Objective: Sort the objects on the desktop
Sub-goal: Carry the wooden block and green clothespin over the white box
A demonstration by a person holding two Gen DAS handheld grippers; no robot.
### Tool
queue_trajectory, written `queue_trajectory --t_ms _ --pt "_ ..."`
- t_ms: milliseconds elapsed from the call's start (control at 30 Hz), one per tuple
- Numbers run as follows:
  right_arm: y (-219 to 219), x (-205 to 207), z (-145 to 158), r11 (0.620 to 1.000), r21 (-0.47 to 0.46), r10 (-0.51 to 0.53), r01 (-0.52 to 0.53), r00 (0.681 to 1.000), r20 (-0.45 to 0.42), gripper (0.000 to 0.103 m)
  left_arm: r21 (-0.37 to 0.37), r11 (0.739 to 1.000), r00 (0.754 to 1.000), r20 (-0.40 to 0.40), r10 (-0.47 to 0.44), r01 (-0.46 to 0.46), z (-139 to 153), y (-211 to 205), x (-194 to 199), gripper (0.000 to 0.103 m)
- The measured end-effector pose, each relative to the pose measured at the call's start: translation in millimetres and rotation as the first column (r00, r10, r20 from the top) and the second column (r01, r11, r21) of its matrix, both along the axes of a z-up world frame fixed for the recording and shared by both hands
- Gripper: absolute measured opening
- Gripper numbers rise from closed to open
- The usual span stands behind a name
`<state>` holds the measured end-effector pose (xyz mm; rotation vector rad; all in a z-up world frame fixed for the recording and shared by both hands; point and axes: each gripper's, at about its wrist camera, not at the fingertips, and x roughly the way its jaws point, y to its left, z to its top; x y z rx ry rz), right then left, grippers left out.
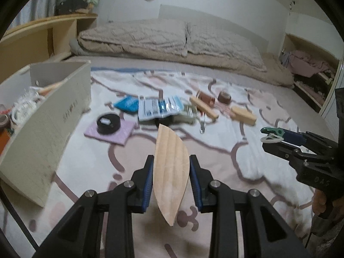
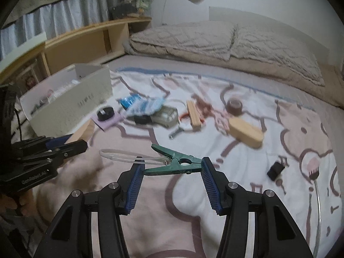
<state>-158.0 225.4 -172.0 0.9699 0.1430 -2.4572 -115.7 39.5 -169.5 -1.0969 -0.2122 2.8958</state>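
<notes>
Left tongs (image 1: 171, 173) clamped on wooden leaf-shaped piece (image 1: 171, 167); right tongs (image 2: 172, 177) half-wide, gripping green clip (image 2: 174, 165). Two wooden blocks (image 2: 246, 132) on bed.

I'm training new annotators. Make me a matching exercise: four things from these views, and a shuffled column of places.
Things:
1. wooden leaf-shaped piece
2. green clip
3. black round tin
4. brown tape roll

Places:
A. on the purple pad
B. in the right gripper
C. on the blanket by itself
D. in the left gripper

Pairs: 1-D, 2-B, 3-A, 4-C
</notes>
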Motion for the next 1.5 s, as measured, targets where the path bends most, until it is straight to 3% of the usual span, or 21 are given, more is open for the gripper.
queue_trajectory --t_ms 500,833,1067,1233,1500 --pt "-35 0 108 0.996 -0.03 0.077 -0.081 0.989 -0.123 0.054 -0.058 0.998 0.99 -0.143 0.013 -0.022 87 -44 9 0.031" --pt "-85 8 158 0.986 0.039 0.166 -0.162 0.969 -0.183 0.054 -0.111 0.992 0.983 -0.176 0.046 -0.066 145 -103 22 0.031" --pt "-125 8 196 0.975 0.006 0.221 -0.224 0.957 -0.188 0.054 -0.157 0.98 0.973 -0.214 0.083 -0.119 180 -150 32 0.031" --pt "-161 8 210 0.969 0.008 0.244 -0.248 0.945 -0.217 0.054 -0.172 0.97 0.962 -0.243 0.126 -0.171 198 -184 31 0.031" --pt "-210 -1 192 0.959 -0.044 0.268 -0.28 0.947 -0.174 0.054 -0.164 0.955 0.95 -0.237 0.204 -0.246 204 -233 1 0.031"
